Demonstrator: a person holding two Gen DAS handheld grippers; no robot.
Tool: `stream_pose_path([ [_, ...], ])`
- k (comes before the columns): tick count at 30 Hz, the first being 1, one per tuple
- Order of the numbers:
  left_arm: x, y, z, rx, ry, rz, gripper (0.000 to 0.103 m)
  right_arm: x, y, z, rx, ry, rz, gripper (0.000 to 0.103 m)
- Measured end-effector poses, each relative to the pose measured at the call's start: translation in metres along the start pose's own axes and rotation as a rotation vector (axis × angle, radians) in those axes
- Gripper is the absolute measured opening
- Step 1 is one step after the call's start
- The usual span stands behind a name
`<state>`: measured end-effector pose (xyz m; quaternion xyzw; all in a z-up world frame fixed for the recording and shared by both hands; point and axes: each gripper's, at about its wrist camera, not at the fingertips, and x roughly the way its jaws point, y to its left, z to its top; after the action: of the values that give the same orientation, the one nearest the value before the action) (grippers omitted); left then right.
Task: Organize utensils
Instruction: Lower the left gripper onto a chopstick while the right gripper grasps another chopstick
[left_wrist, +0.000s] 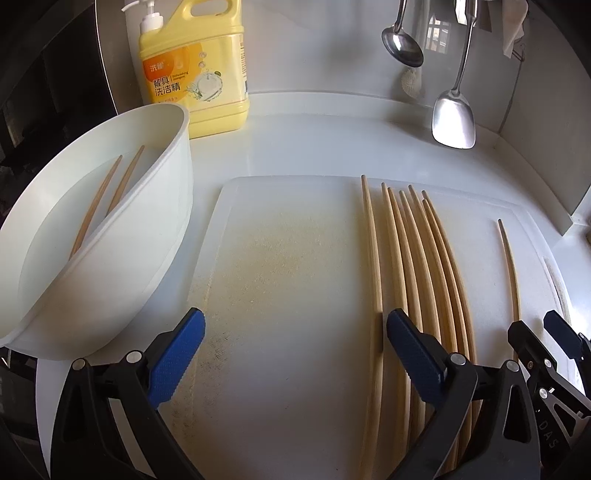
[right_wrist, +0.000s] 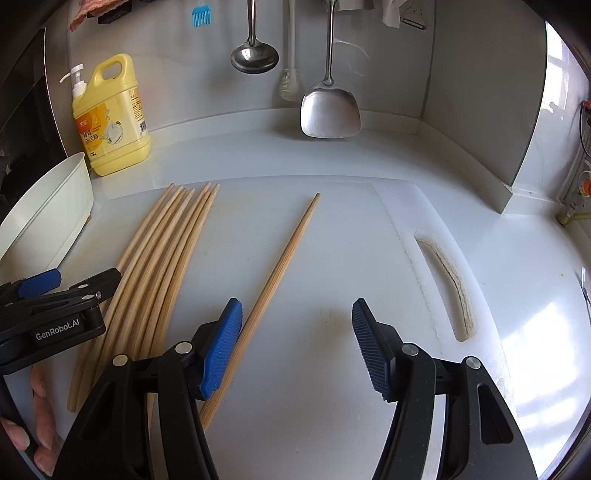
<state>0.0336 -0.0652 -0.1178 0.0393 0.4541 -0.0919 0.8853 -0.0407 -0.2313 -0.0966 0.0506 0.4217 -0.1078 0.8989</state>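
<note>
left claw (left_wrist: 295, 354): wide apart, holding nothing, low in the frame over the board (left_wrist: 288, 258)
right claw (right_wrist: 297, 343): apart, empty, one chopstick (right_wrist: 273, 280) just beside its left pad
chopsticks (left_wrist: 417, 258): bunch lying on the board, right of middle
bowl (left_wrist: 162, 221): left side, two sticks inside
soap (left_wrist: 199, 74): upper left, far back

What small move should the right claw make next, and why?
Probably shift the right claw slightly left and close on the single chopstick. It is open and empty, that chopstick lies alone just outside its left finger, and two chopsticks already sit in the white bowl.
</note>
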Motion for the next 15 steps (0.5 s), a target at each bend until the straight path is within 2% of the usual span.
stream_pose_path([
  [7, 0.004, -0.008, 0.004, -0.003, -0.002, -0.001, 0.097, 0.004, 0.007, 0.005, -0.02, -0.002, -0.01, 0.058],
  [12, 0.002, -0.014, 0.004, 0.012, -0.012, -0.012, 0.089, 0.004, 0.013, 0.005, -0.039, -0.006, 0.014, 0.041],
  [15, -0.001, -0.02, 0.004, 0.034, -0.018, -0.029, 0.076, 0.004, 0.017, 0.006, -0.055, -0.007, 0.026, 0.032],
])
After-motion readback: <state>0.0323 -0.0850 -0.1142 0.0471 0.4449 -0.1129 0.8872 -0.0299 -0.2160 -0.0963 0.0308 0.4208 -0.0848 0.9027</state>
